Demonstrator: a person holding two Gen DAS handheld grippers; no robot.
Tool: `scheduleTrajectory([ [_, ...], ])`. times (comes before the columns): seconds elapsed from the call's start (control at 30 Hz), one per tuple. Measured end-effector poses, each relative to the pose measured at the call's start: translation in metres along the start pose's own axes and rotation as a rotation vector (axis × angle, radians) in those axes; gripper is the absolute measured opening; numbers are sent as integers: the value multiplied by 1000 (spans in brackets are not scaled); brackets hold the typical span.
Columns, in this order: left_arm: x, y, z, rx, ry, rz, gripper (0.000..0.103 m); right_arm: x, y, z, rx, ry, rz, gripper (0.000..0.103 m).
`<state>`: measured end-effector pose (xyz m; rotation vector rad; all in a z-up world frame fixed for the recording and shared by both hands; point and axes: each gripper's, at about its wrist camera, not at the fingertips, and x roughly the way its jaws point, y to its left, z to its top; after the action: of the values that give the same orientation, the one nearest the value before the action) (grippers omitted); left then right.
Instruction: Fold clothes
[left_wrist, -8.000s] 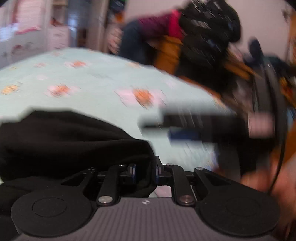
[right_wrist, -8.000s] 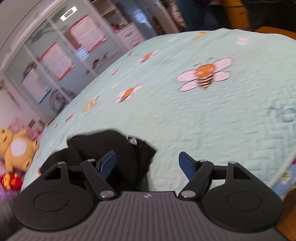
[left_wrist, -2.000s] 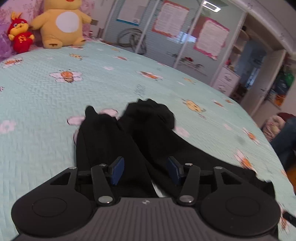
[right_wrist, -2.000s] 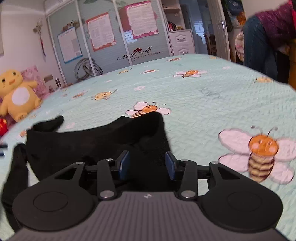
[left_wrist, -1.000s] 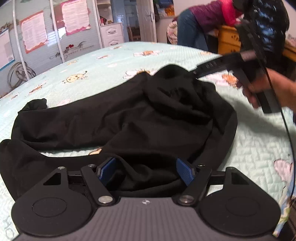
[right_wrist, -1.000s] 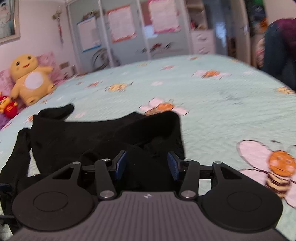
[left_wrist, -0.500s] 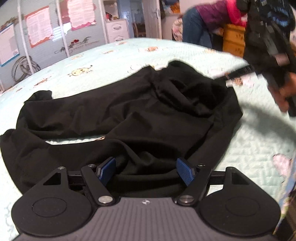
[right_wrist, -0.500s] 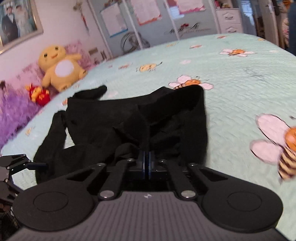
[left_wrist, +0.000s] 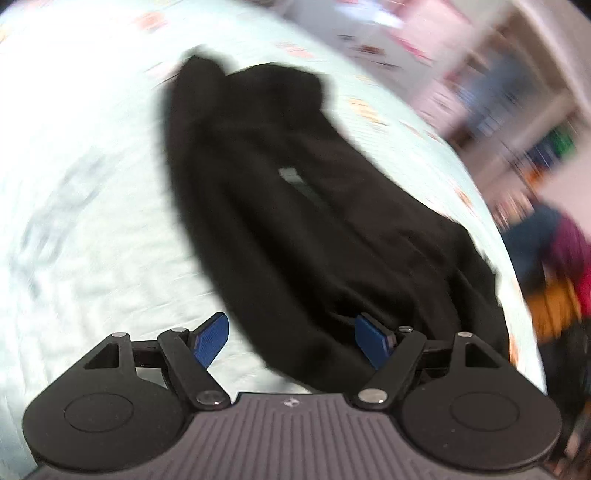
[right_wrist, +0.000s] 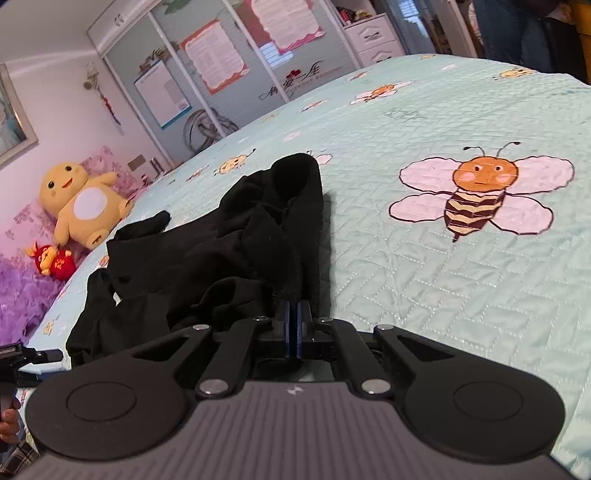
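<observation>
A black garment (right_wrist: 221, 251) lies crumpled on a mint bedspread (right_wrist: 443, 295) printed with bees. My right gripper (right_wrist: 293, 325) is shut on the garment's near edge, and the cloth runs straight into its closed blue pads. In the blurred left wrist view the garment (left_wrist: 295, 184) stretches away over the bedspread (left_wrist: 74, 221). My left gripper (left_wrist: 291, 326) stands open over its near end. Cloth lies between the blue pads (left_wrist: 212, 338), which do not press on it. The left gripper's tip (right_wrist: 22, 360) also shows at the right wrist view's left edge.
A yellow plush toy (right_wrist: 83, 201), a small red one (right_wrist: 55, 260) and a purple blanket (right_wrist: 18, 295) sit at the bed's head. Wardrobe doors with posters (right_wrist: 221, 55) and white drawers (right_wrist: 376, 40) stand behind. A person (left_wrist: 554, 258) is beyond the bed's far side.
My right gripper closed on the garment's edge and shifted along the bed. The left wrist view has rolled sharply and blurred as that gripper swung across the garment, still open.
</observation>
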<state>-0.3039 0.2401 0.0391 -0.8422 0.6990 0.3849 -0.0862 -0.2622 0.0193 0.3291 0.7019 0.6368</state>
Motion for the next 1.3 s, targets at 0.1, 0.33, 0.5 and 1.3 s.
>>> scheduleTrajectory([
  [0.1, 8, 8, 7, -74, 0, -30, 81, -5, -4, -8, 21, -9, 6, 2],
  [0.33, 22, -3, 9, -13, -52, -41, 86, -8, -1, -11, 61, -34, 12, 8],
  [0.5, 24, -5, 7, 27, -59, -59, 82, -1, 12, -8, -24, -24, 9, 37],
  [1.3, 39, -14, 0, 130, -66, -119, 31, 15, 57, -33, -228, -1, -86, 11],
])
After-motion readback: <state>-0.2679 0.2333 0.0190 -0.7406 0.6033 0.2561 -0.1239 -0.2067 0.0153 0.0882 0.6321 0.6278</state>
